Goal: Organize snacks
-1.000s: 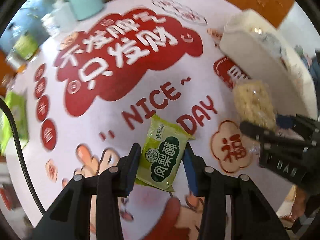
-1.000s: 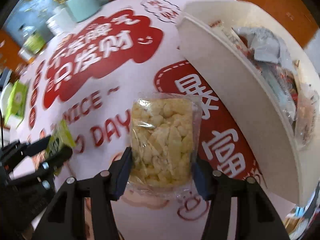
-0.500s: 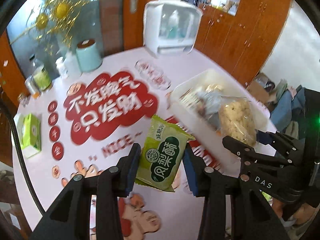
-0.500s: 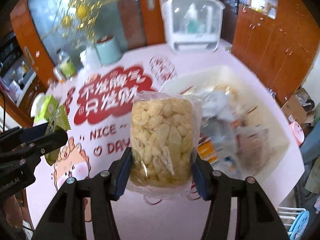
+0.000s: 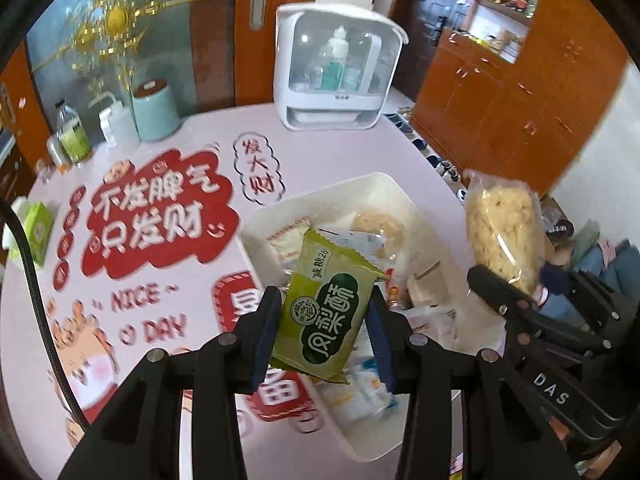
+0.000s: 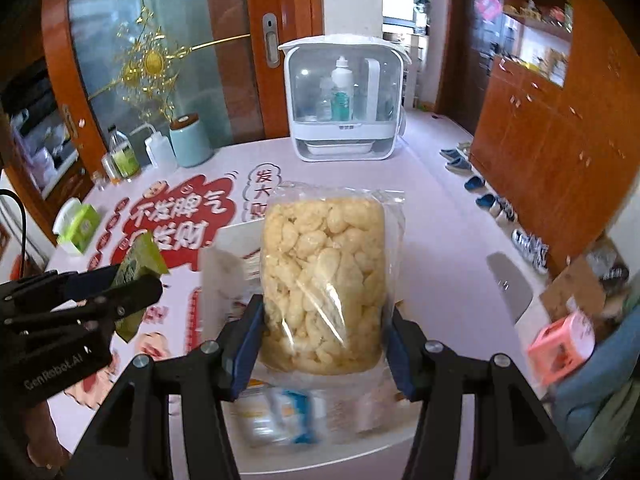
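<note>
Fingers [image 5: 266, 332] of the left gripper [image 5: 325, 336] are clamped on a green snack packet [image 5: 326, 312]; the right gripper [image 6: 324, 344] is clamped on a clear puffed-snack bag [image 6: 324, 280]. Both are held above the white bin [image 5: 276, 210] of snacks on the bench [image 5: 172, 392].

blurred: packets in white bin [image 6: 224, 248] | hidden: bin middle behind clear puff bag [image 6: 324, 276]

Bright daylight; fisheye-bent edges, dark corners; slight motion blur.

Both wrist views look forward and down, raised over the table [image 5: 168, 420]. Each faces the far white cabinet [image 6: 344, 100]. Shared: white bin [image 5: 360, 188] close below.
</note>
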A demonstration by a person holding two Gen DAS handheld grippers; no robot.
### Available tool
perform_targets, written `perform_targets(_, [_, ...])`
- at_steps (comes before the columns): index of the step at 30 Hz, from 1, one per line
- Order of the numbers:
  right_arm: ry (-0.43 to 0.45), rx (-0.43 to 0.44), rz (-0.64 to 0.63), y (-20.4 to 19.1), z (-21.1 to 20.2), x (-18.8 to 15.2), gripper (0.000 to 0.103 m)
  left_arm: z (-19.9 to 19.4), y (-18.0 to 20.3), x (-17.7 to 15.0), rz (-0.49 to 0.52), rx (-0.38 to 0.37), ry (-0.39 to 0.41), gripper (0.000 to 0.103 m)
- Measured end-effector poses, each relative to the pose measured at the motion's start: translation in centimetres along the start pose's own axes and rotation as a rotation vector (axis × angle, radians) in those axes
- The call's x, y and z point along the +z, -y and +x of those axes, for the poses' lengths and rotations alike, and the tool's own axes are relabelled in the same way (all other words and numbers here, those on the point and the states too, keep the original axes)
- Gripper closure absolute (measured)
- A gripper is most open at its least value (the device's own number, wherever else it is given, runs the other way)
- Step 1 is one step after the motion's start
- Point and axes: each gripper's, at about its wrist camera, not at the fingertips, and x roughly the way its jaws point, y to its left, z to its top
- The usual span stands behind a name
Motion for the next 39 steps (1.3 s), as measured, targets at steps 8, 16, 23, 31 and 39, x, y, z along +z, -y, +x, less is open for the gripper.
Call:
perform_targets(8, [-0.054, -0.022, -0.05, 2.9, 3.3, 0.7, 0.044, 3.5, 3.1, -0.3, -0.054, 0.058, -0.042, 0.043])
perform_targets(16, [-0.014, -0.041, -0.079, 3.8, 2.9, 0.2, 0.022, 3.2, 3.1, -0.7, -0.076, 0.079, -0.034, 0.013])
perform_targets(23, [-0.013, -0.002, -0.072, 3.4, 1.9, -0.3, 0.022, 1.4, 2.3, -1.7, -0.102, 0.116, -0.02, 0.013])
perform_targets(31, [-0.012, 0.032, -0.055, 2.7, 0.4, -1.3, 0.022, -1.6, 0.9, -3.4, -0.142, 0.163, 0.014, 0.013])
perform_targets(39, [-0.01, 0.098, -0.076, 0.7, -1.5, -2.5, 0.022, -6.0, -1.4, -5.9, -0.226, 0.257, 0.065, 0.013])
